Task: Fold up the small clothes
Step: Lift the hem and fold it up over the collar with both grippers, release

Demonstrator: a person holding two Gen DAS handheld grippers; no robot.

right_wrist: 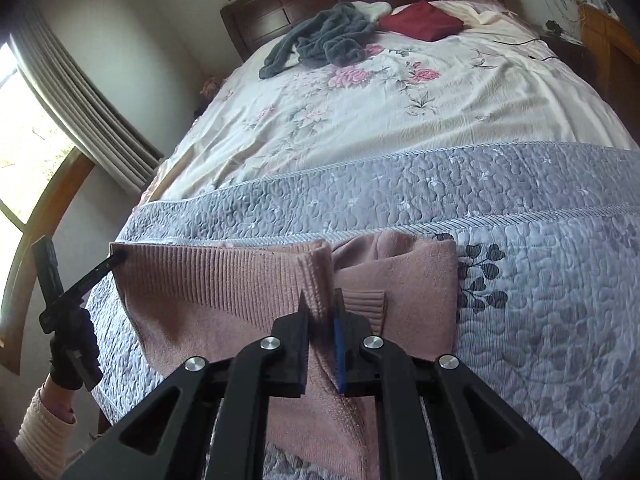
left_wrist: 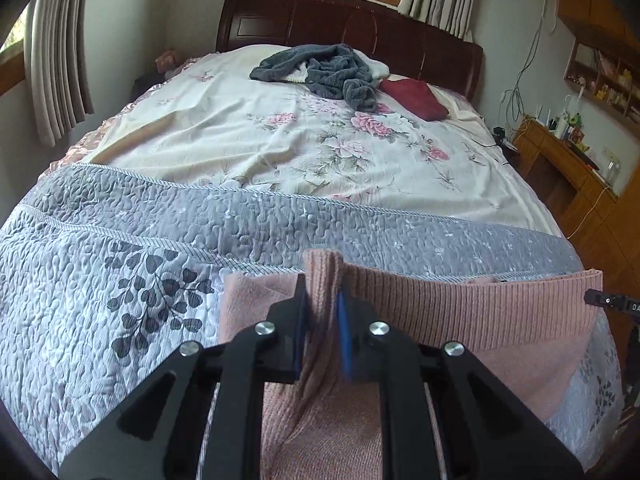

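My left gripper (left_wrist: 323, 300) pinches a bunched fold of the pink knit garment (left_wrist: 460, 308) at lower centre of its frame; my right gripper (right_wrist: 321, 304) clamps another ribbed fold the same way. The cloth below each grip is hidden behind the black linkage. The garment seems to hang over the grey quilted bedspread (right_wrist: 540, 280), its far edge blurred.

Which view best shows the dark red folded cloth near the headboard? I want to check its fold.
The right wrist view: the dark red folded cloth lies flat there, edges visible. The left wrist view shows the cloth smaller and foreshortened.
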